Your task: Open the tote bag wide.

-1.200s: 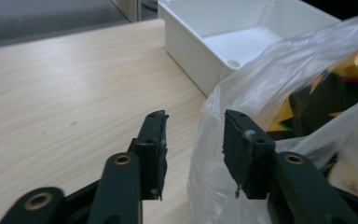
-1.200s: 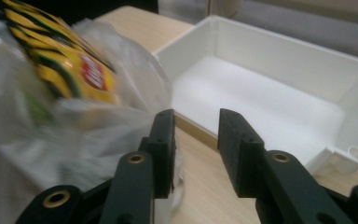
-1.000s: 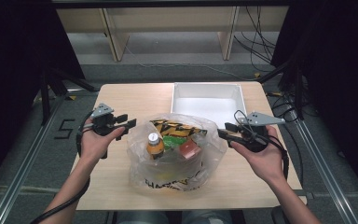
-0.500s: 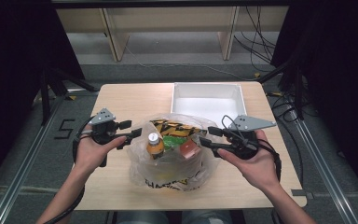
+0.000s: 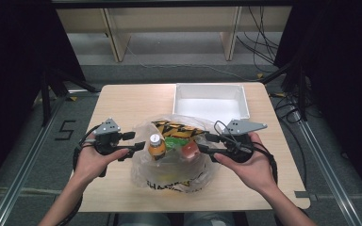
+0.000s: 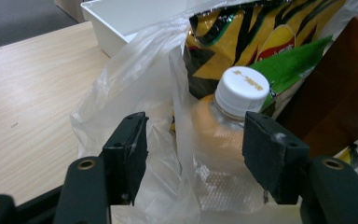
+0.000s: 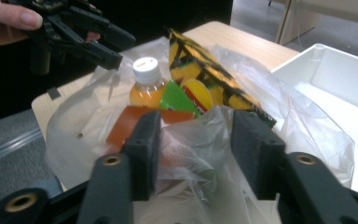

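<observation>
Both forearms enter from the bottom edge. The left gripper [image 5: 131, 142] and right gripper [image 5: 206, 143], jaws apart with film between, flank the plastic bag [image 5: 169, 172] at centre frame; its bottle [image 5: 156, 147] stands upright, cap up.

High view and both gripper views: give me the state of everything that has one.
Clear plastic bag: mouth open, holding items.
Orange drink bottle: upright, white cap on.
Yellow-and-black snack packet: inside bag, leaning.
White rectangular tray: empty.
Left gripper: jaws just opened, bag film between.
Right gripper: jaws just closing, bag film between.
</observation>
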Tool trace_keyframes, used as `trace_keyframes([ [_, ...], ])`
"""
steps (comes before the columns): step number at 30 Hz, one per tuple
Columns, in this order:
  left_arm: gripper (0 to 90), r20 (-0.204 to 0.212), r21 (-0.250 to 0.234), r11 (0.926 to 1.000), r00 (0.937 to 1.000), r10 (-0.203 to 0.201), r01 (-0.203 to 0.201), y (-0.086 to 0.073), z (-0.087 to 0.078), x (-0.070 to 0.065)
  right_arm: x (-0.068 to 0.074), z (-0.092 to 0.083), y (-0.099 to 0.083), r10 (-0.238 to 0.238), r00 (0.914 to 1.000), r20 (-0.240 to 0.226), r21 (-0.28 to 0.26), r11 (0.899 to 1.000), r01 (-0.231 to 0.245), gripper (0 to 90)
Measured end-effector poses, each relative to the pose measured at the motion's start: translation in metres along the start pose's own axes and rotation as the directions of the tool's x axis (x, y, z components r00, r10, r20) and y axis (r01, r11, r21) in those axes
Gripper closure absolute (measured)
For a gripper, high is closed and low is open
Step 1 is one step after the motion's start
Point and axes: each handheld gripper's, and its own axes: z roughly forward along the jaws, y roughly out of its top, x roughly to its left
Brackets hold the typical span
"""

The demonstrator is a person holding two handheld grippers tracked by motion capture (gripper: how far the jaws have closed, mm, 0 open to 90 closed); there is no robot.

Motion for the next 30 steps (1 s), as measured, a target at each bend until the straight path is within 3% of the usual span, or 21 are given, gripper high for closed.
trace_keyframes([
  [1,40.5,-0.005,0.009,0.9999,1.0000,0.007,-0.006,-0.001,0.000,-0.001,0.001,0.000,-0.001,0.011,0.9999,0.002,0.016,1.000,-0.011,62.9],
  [3,41.2,0.004,0.011,0.9999,1.0000,0.006,-0.006,-0.003,0.001,-0.002,-0.002,0.001,-0.002,-0.025,0.9996,0.011,0.025,0.999,0.025,71.2],
  [6,43.2,0.011,0.030,0.9994,0.9998,0.017,-0.017,-0.008,0.004,-0.003,-0.003,-0.001,-0.004,0.002,0.9999,-0.014,0.040,0.999,-0.002,80.4],
  [8,44.4,0.012,0.043,0.9990,0.9998,0.014,-0.015,-0.010,0.006,-0.005,-0.003,-0.004,-0.005,0.012,0.9999,0.007,0.071,0.997,-0.013,82.0],
  [11,46.2,0.029,0.045,0.9989,0.9995,0.011,-0.012,-0.011,0.008,-0.006,-0.003,-0.005,-0.008,0.028,0.9996,-0.003,0.077,0.997,-0.028,86.0],
  [12,47.2,0.029,0.050,0.9986,0.9995,0.014,-0.015,-0.011,0.009,-0.006,-0.004,-0.005,-0.008,0.006,1.0000,0.006,0.067,0.998,-0.007,87.1],
  [18,54.9,0.022,0.083,0.9957,0.9990,0.040,-0.042,-0.016,0.014,-0.008,-0.004,-0.006,-0.012,0.040,0.9992,-0.005,0.110,0.993,-0.039,89.7],
  [19,55.7,0.020,0.093,0.9949,0.9991,0.037,-0.039,-0.018,0.015,-0.009,-0.006,-0.006,-0.013,0.010,0.9999,-0.003,0.107,0.994,-0.009,89.8],
  [20,56.2,0.028,0.098,0.9931,0.9978,0.061,-0.063,-0.019,0.016,-0.008,-0.004,-0.006,-0.015,0.050,0.9987,0.009,0.109,0.993,-0.051,89.9],
  [22,57.8,0.026,0.093,0.9952,0.9993,0.028,-0.030,-0.021,0.019,-0.010,-0.007,-0.006,-0.017,0.019,0.9998,0.006,0.120,0.993,-0.019,90.0],
  [23,58.9,0.020,0.096,0.9949,0.9993,0.030,-0.032,-0.021,0.019,-0.010,-0.004,-0.006,-0.019,0.051,0.9987,0.003,0.125,0.991,-0.051,90.0],
  [24,59.9,0.031,0.088,0.9952,0.9987,0.040,-0.042,-0.022,0.021,-0.009,-0.007,-0.006,-0.019,0.016,0.9999,0.001,0.125,0.992,-0.016,90.0],
  [25,60.8,0.023,0.107,0.9933,0.9988,0.042,-0.045,-0.023,0.021,-0.009,-0.003,-0.006,-0.021,0.065,0.9978,0.007,0.135,0.989,-0.066,90.0],
  [26,61.4,0.036,0.112,0.9926,0.9984,0.042,-0.046,-0.023,0.022,-0.009,-0.006,-0.006,-0.022,0.037,0.9993,0.002,0.140,0.990,-0.037,90.0],
  [28,62.8,0.041,0.103,0.9945,0.9991,0.011,-0.015,-0.025,0.024,-0.012,-0.004,-0.004,-0.025,0.075,0.9971,0.006,0.153,0.985,-0.075,90.0],
  [30,64.2,0.042,0.105,0.9941,0.9989,0.022,-0.026,-0.025,0.025,-0.013,-0.006,-0.003,-0.028,0.059,0.9982,0.000,0.167,0.984,-0.058,90.0],
])
